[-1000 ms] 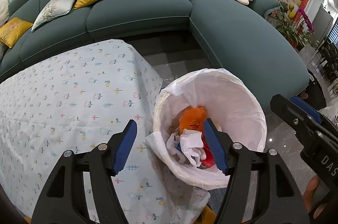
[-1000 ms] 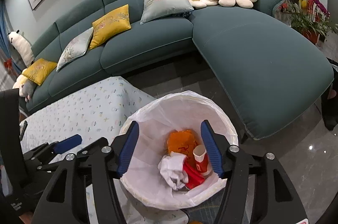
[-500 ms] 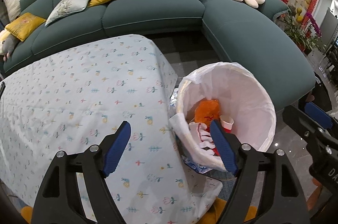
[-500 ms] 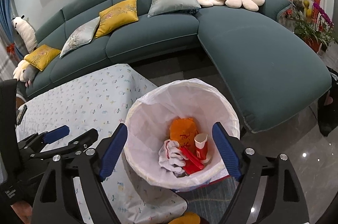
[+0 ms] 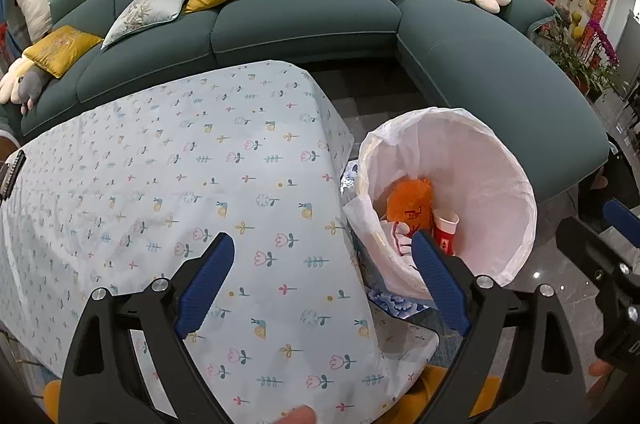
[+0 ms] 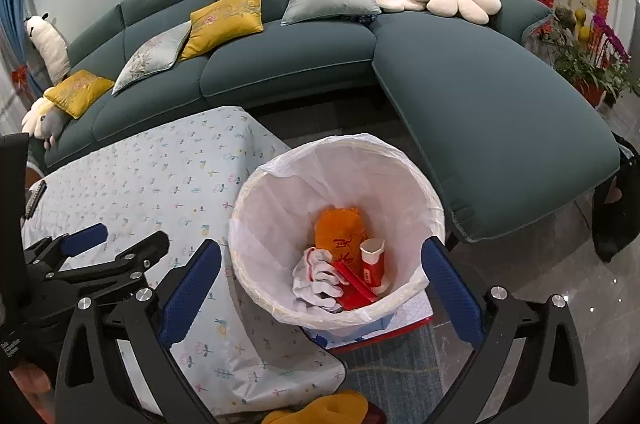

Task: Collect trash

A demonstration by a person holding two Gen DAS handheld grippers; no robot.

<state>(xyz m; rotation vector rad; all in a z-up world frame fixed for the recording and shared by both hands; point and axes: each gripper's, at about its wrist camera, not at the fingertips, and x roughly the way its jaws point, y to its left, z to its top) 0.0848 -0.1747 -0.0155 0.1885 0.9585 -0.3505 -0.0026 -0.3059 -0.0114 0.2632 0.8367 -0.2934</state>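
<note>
A white-lined trash bin (image 6: 430, 191) stands on the floor beside the table; it also shows in the left wrist view (image 5: 516, 175). Inside lie an orange bag (image 6: 340, 228), a red and white paper cup (image 6: 372, 260), a crumpled white tissue (image 6: 316, 276) and a red wrapper (image 6: 354, 286). My left gripper (image 5: 322, 280) is open and empty above the table's right edge. My right gripper (image 6: 320, 292) is open and empty above the bin, its fingers wide on either side of it.
The table carries a pale floral cloth (image 5: 160, 183). A dark remote (image 5: 12, 171) lies at its left edge. A teal corner sofa (image 6: 480, 95) with cushions wraps behind and right. A patterned box (image 6: 400, 320) sits under the bin. Yellow slippers (image 6: 320, 408) lie on the floor.
Both grippers have pulled back and up from the bin and opened wider. The left gripper has shifted left over the tablecloth. The bin's contents have not moved.
</note>
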